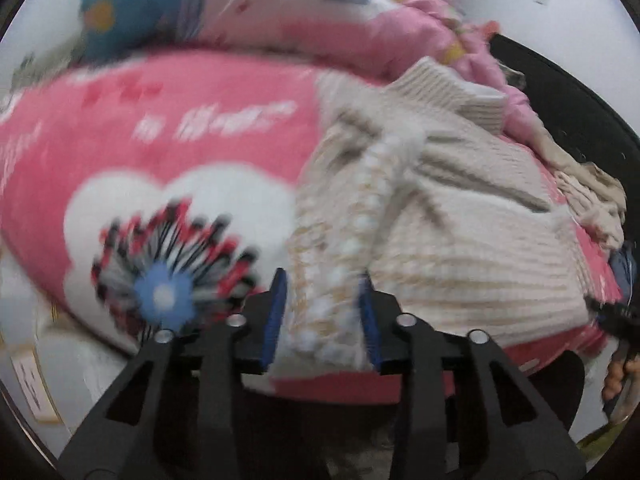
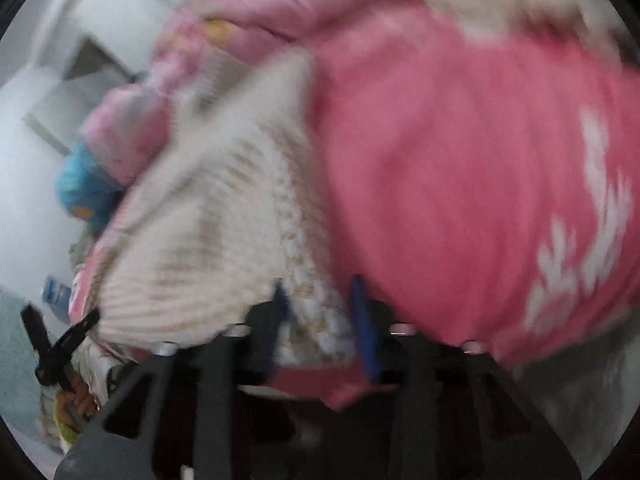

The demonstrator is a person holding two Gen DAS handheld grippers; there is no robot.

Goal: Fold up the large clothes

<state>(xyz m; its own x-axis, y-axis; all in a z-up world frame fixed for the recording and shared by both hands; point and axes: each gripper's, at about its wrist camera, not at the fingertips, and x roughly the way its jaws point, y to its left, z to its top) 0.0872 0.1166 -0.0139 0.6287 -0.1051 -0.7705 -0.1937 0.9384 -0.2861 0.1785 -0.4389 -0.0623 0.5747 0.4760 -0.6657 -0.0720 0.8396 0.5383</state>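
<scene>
Crowding cream sweater point(image 1: 460, 240) | pink blanket point(image 1: 180, 120) beneath | blue pillow point(image 1: 120, 4) behind

A bed covered by a pink blanket point(image 1: 200, 92) with white lettering and a white cloud-and-flower print carries everything. A cream knit sweater point(image 1: 432, 208) lies spread on it at right of the left wrist frame. A pink quilt point(image 1: 340, 20) and blue pillow point(image 1: 120, 4) are bunched along the top.

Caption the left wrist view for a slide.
Left tongs straddle the cream knit sweater lying on a pink blanket.
</scene>
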